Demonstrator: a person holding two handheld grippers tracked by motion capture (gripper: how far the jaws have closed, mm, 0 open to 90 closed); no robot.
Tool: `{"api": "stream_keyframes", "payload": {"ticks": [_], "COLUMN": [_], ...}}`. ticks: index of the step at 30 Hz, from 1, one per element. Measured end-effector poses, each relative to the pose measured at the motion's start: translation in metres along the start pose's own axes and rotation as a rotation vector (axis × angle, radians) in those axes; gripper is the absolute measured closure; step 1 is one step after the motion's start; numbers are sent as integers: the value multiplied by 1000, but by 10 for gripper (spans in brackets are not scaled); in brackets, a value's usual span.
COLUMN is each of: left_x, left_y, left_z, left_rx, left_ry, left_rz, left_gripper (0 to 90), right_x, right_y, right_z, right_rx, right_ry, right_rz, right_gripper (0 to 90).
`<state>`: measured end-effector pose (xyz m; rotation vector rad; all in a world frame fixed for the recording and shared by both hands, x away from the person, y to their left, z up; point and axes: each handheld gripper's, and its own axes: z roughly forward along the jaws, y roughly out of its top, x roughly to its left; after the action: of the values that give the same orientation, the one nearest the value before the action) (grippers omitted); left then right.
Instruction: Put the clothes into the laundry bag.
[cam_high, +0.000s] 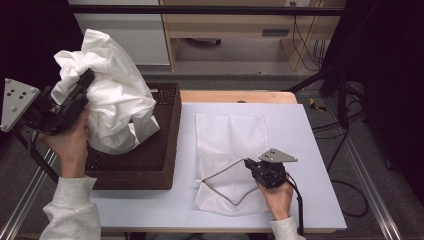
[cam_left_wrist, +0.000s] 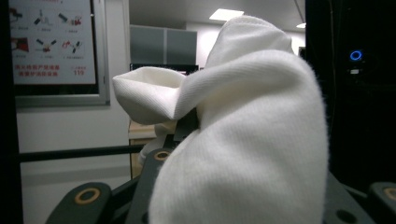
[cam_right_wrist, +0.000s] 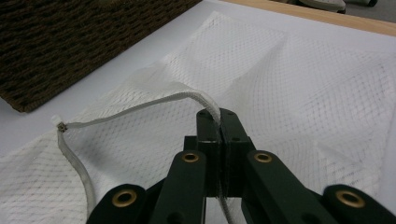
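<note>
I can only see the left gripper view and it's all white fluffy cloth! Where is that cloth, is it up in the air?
Observer: Yes. The left gripper holds the white cloth up above a brown woven basket.
Operator: What's the other gripper doing?
Observer: The right gripper is shut on the zipper edge of a white mesh bag.
Operator: Is the bag open?
Observer: Its mouth is lifted open at the near end, on the white table.
</note>
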<state>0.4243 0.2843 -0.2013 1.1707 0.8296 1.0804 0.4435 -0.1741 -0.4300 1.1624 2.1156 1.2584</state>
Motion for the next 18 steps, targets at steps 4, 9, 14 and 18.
{"api": "stream_keyframes", "payload": {"ticks": [4, 9, 14, 18], "left_x": [-10, -30, -42, -53], "left_y": [16, 35, 45, 53], "left_z": [-2, -6, -8, -7], "left_rx": [-28, -73, -109, -155], "left_ry": [-36, -84, -111, -111], "left_rz": [-9, -14, -21, -17], "left_gripper": [681, 680, 679, 679], "right_x": [0, 0, -1, 0], "right_y": [0, 0, 0, 1], "right_z": [1, -1, -1, -1], "right_rx": [0, -4, -7, -5], "right_ry": [-1, -2, -2, 0], "right_rz": [-1, 0, -2, 3], "right_gripper": [890, 889, 889, 890]}}
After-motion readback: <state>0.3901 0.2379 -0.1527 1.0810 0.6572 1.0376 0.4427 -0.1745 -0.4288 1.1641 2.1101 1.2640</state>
